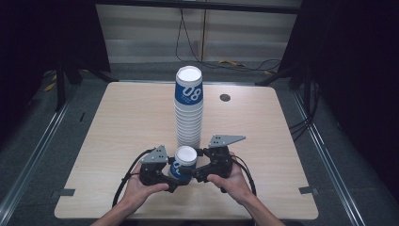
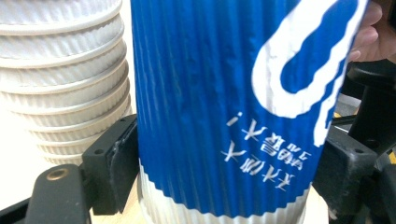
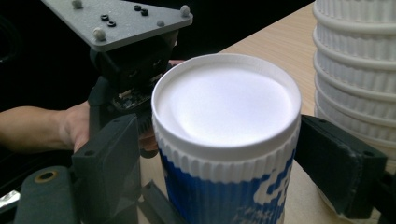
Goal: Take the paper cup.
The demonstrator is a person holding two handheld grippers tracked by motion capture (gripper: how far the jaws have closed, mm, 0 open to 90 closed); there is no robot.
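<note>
An upside-down blue and white paper cup (image 1: 184, 162) is standing near the six o'clock edge of the bench (image 1: 117, 122), just in front of the tall stack of cups (image 1: 189, 107). The left gripper (image 1: 175, 181) is coming in from about eight o'clock, its jaws pinching the cup's ribbed blue wall. The right gripper (image 1: 194, 175) is reaching in from four o'clock, its jaws standing spread on either side of the cup, a small gap showing at one pad.

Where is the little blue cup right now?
In the high view, the little blue cup stands upside down near the table's front edge, between both grippers, just in front of the tall cup stack.
</note>
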